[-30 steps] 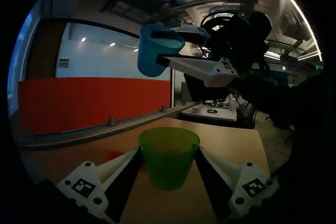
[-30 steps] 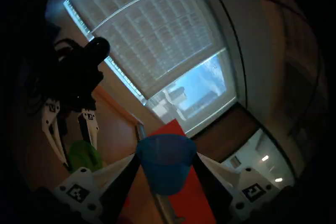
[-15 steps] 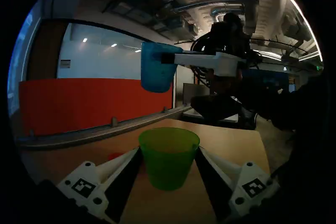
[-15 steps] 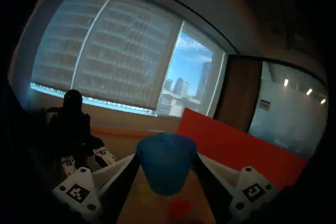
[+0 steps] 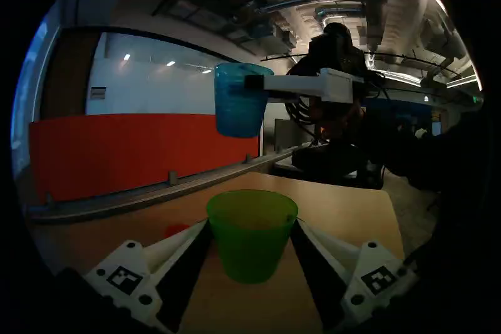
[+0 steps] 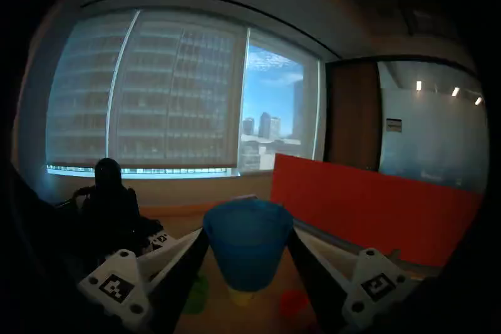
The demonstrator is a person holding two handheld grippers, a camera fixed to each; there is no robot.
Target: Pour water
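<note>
Evidently both tools are loaded. The left tool (image 5: 252, 222) is pinching a green translucent plastic cup (image 5: 252, 243) between its two white fingers, mouth up and level, low over the pale wooden desk (image 5: 351, 208); I cannot tell whether its base touches the surface. The right tool (image 6: 247, 234) is likewise closed around a blue translucent plastic cup (image 6: 247, 255), gripped on its tapered sides.

From the left gripper view, the blue translucent plastic cup (image 5: 239, 101) hangs upright, well above and ahead of the left tool and slightly off to the left of the green cup's mouth. No stream is visible, and whether either cup holds water is too dim to tell.

The risk, as I judge it, lies in that gap. Tipping from so high and so far forward would likely send water past the green rim and onto the desk, or splash it out again. Both cups are smooth and tapered, so the blue one could slip or rotate in the fingers as it tilts, and a hard squeeze might buckle its thin wall. A small red round object (image 5: 176, 230) lies on the desk just left of the left tool, where a spill would reach it.
</note>
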